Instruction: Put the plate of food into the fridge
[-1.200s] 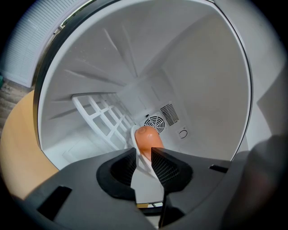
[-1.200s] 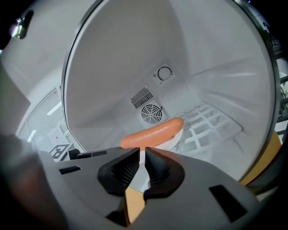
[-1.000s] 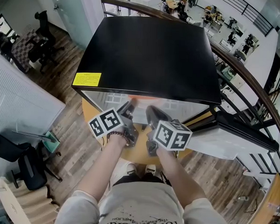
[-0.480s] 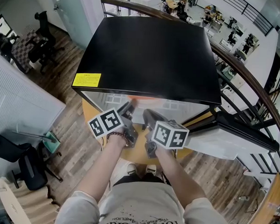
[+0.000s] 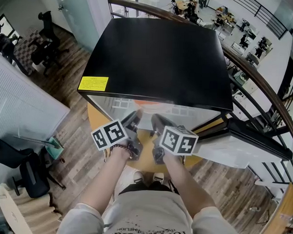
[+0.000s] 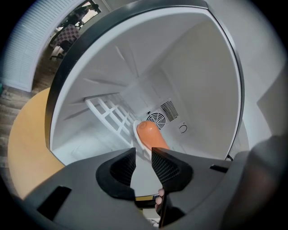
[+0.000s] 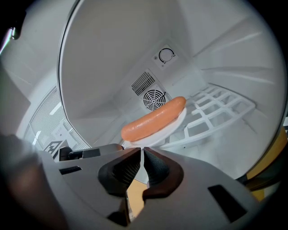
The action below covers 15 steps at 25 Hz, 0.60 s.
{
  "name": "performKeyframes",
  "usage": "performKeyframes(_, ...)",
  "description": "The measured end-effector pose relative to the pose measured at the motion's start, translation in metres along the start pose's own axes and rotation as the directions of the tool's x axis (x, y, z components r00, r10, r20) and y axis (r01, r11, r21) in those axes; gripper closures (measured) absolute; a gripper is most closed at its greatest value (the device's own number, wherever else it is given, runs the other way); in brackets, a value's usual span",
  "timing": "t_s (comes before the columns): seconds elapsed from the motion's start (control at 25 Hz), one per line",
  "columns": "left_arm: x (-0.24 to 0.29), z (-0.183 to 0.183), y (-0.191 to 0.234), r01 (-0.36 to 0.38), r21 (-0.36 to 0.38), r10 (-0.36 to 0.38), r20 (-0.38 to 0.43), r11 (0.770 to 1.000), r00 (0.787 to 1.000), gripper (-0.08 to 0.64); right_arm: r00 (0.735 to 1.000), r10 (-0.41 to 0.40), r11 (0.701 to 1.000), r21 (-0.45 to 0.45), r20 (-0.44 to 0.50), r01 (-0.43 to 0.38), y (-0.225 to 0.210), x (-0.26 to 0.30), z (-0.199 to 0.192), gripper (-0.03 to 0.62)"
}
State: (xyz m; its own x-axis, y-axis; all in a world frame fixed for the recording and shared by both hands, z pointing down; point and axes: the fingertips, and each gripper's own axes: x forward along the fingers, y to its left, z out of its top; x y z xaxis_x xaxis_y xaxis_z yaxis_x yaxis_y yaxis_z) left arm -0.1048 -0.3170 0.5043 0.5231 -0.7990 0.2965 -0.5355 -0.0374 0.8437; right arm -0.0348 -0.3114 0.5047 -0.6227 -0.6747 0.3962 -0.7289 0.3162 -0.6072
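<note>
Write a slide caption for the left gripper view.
Left gripper grips a white plate carrying a sausage, pointed into the open white fridge.

Pale printed shirt (image 5: 147, 222) — beaded bracelet (image 5: 119, 147)

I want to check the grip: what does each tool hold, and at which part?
The left tool pinches the white plate by its rim; a sausage lies on it. The right tool holds nothing, its jaws almost together.

A: How is the fridge (image 5: 158, 57) viewed?
B: Steeply from above by the head view; closely, into its inside, along each jaw pair.
A: What is shared?
B: The sausage (image 6: 150, 134) and plate (image 7: 177, 123) ahead of the jaws.
</note>
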Motion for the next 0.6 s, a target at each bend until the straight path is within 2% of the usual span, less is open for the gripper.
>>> performKeyframes(0.32, -0.012, -0.017, 0.006, 0.02, -0.009, -0.02, -0.009, 1.0, 1.0, 0.454, 1.0, -0.024, 1.0, 0.005, 0.014, 0.024, -0.012, 0.0, 0.008, 0.549)
performKeyframes(0.4, -0.018, -0.018, 0.005, 0.024, 0.039, -0.024, -0.013, 0.999, 1.0, 0.454, 1.0, -0.022, 1.0, -0.005, 0.02, 0.022, -0.011, -0.003, 0.005, 0.549)
performKeyframes(0.48, -0.027, -0.019, 0.003, 0.016, 0.12, -0.014, -0.013, 0.993, 1.0, 0.454, 0.999, -0.013, 0.999, -0.046, 0.035, 0.015, -0.007, -0.012, 0.003, 0.549)
performKeyframes(0.6, -0.042, -0.023, -0.004, 0.001, 0.25, 0.0, -0.006, 0.968, 1.0, 0.456, 0.999, -0.006, 0.991, -0.133, 0.052, 0.013, -0.001, -0.032, 0.0, 0.549)
